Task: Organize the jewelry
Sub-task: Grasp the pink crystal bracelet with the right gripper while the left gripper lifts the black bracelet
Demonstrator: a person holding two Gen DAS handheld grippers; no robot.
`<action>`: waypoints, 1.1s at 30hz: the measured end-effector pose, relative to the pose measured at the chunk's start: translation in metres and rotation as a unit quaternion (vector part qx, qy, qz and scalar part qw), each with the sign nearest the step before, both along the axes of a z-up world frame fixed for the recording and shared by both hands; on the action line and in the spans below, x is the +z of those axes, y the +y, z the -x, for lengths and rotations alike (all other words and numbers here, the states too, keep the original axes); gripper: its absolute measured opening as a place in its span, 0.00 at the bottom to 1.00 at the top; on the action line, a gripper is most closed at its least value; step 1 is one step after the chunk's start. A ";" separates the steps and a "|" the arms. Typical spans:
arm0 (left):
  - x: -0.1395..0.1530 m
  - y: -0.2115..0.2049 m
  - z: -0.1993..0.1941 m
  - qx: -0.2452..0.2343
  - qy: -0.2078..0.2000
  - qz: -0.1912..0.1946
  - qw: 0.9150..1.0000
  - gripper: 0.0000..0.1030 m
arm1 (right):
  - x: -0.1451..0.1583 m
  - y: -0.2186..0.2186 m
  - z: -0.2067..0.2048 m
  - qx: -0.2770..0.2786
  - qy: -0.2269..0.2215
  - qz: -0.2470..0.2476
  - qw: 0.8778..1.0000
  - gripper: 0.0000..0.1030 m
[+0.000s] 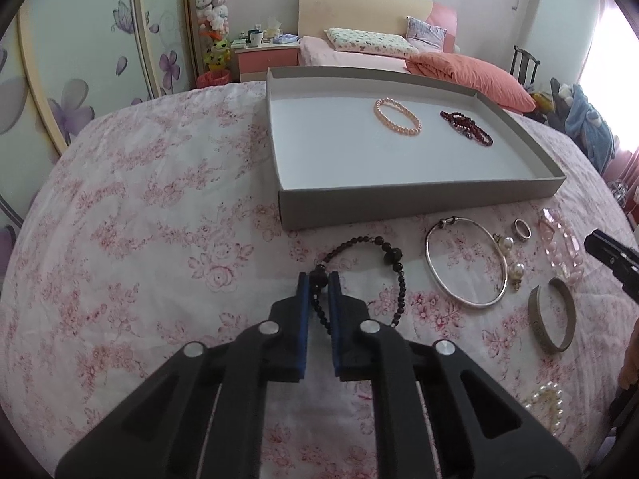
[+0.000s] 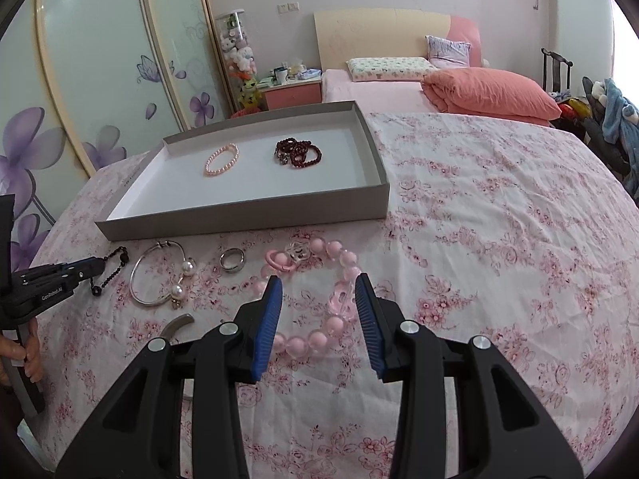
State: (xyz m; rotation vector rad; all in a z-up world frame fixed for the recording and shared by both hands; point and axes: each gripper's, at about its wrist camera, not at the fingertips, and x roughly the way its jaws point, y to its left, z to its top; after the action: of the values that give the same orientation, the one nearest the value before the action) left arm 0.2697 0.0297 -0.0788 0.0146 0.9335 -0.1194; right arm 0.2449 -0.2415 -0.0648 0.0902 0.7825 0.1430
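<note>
The left gripper [image 1: 319, 279] is clenched on the black bead bracelet [image 1: 393, 263], which lies on the bedspread [image 1: 159, 219] in front of the tray [image 1: 419, 203]. The right gripper [image 2: 318, 285] hangs with jaws released around the pink bead bracelet [image 2: 319, 335], not pressing it. The thin strand may slip out on lifting, or the pads may snag cloth; the round pink beads may squirt sideways when squeezed.
</note>
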 end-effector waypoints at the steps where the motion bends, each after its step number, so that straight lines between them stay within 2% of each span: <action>1: 0.000 -0.001 0.000 -0.001 0.000 -0.002 1.000 0.10 | 0.000 0.000 0.000 0.000 0.000 0.002 1.000 0.38; 13: 0.000 -0.002 -0.003 -0.001 -0.004 -0.014 1.000 0.09 | -0.012 -0.003 -0.012 -0.009 0.034 0.017 0.999 0.38; 20: 0.006 0.003 -0.004 0.001 -0.015 -0.001 1.000 0.06 | -0.019 0.000 -0.025 -0.013 0.056 0.029 0.998 0.38; 24: 0.007 0.005 -0.003 -0.002 -0.015 0.004 1.000 0.06 | -0.021 0.004 -0.025 -0.014 0.053 0.048 0.997 0.38; 27: 0.007 0.005 0.000 -0.007 -0.014 0.005 1.000 0.06 | -0.021 0.007 -0.022 -0.011 0.050 0.058 0.997 0.31; 33: 0.005 -0.001 0.005 -0.022 -0.011 -0.011 1.000 0.07 | -0.021 0.007 -0.021 -0.015 0.051 0.059 0.997 0.31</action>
State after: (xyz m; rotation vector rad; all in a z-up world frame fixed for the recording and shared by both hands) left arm 0.2651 0.0291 -0.0741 0.0563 0.9123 -0.1497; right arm 0.2657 -0.2343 -0.0861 -0.0022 0.8898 0.0639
